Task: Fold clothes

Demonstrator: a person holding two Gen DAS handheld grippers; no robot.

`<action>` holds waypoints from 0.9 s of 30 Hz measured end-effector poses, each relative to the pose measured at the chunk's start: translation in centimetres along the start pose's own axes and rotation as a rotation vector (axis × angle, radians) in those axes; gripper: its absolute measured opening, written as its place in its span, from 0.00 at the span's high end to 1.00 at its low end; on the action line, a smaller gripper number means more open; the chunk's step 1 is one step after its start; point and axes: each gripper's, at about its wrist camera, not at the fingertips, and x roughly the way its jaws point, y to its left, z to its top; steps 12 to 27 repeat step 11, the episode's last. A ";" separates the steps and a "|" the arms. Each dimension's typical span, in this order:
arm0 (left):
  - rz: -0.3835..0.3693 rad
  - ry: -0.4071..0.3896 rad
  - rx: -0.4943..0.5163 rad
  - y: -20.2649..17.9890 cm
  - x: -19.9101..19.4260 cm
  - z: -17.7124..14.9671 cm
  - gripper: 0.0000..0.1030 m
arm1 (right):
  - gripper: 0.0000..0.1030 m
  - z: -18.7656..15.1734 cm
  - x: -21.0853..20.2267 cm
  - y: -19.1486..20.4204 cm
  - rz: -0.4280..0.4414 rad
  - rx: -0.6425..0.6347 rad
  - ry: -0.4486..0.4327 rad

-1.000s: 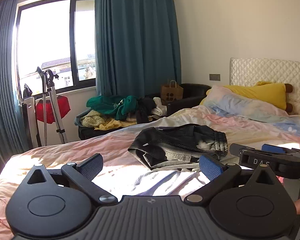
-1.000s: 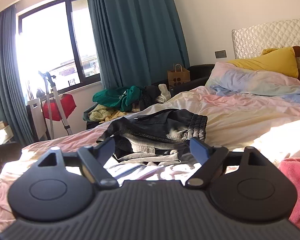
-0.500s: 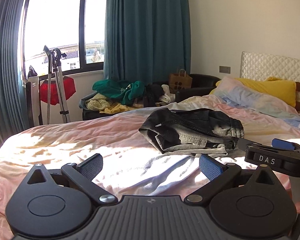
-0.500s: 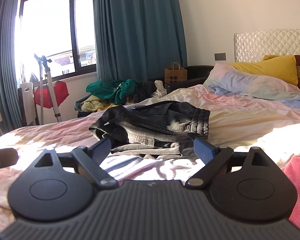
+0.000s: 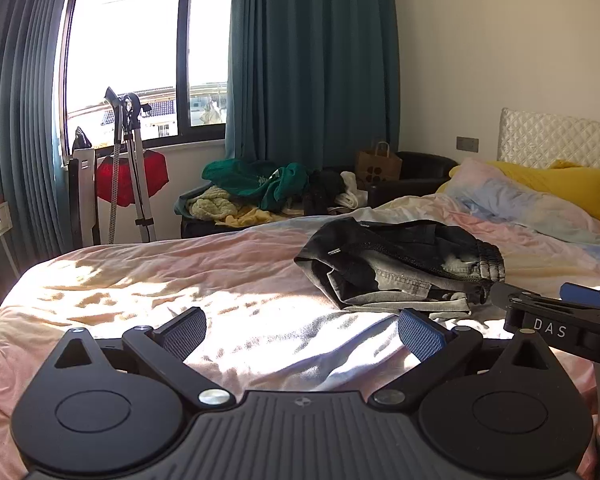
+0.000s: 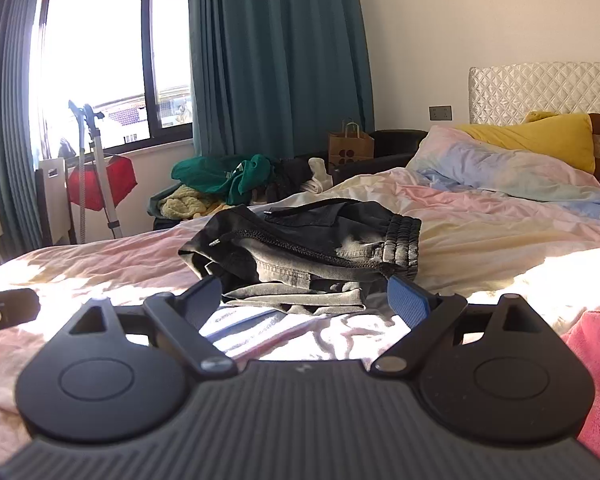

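One dark garment (image 6: 308, 252), two pillows (image 6: 500, 160), one paper bag (image 6: 350, 146).

White letters "DAS" stand on the right gripper (image 5: 556, 308) body; nothing else reads

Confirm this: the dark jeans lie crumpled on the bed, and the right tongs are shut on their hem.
Wrong on the grip. The right wrist view shows the right tongs open, holding nothing, just short of the dark jeans, which do lie crumpled on the bed.
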 end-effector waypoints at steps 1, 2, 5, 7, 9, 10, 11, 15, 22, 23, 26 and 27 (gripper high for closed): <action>0.001 0.002 0.001 -0.1 0.0 0.0 0.00 | 0.11 -0.1 0.0 0.2 0.000 -0.009 -0.001; 0.002 0.003 0.002 -0.2 0.1 0.0 0.00 | 0.11 0.0 0.0 0.2 0.001 -0.013 0.000; 0.004 0.005 0.006 -0.4 0.2 -0.1 0.00 | 0.11 0.0 0.1 0.3 0.004 -0.014 0.002; 0.006 0.006 0.001 -0.4 0.2 -0.1 0.00 | 0.11 -0.1 0.1 0.4 0.002 -0.017 0.002; 0.007 0.007 -0.004 -0.3 0.3 -0.1 0.00 | 0.11 -0.1 0.2 0.3 0.003 -0.015 0.007; 0.008 0.007 -0.007 -0.2 0.3 -0.1 0.00 | 0.11 -0.2 0.2 0.3 0.003 -0.013 0.009; 0.009 0.008 -0.009 -0.2 0.3 -0.1 0.00 | 0.11 -0.2 0.3 0.3 0.003 -0.011 0.012; 0.009 0.008 -0.009 -0.2 0.3 -0.1 0.00 | 0.11 -0.2 0.3 0.3 0.003 -0.011 0.012; 0.009 0.008 -0.009 -0.2 0.3 -0.1 0.00 | 0.11 -0.2 0.3 0.3 0.003 -0.011 0.012; 0.009 0.008 -0.009 -0.2 0.3 -0.1 0.00 | 0.11 -0.2 0.3 0.3 0.003 -0.011 0.012; 0.009 0.008 -0.009 -0.2 0.3 -0.1 0.00 | 0.11 -0.2 0.3 0.3 0.003 -0.011 0.012; 0.009 0.008 -0.009 -0.2 0.3 -0.1 0.00 | 0.11 -0.2 0.3 0.3 0.003 -0.011 0.012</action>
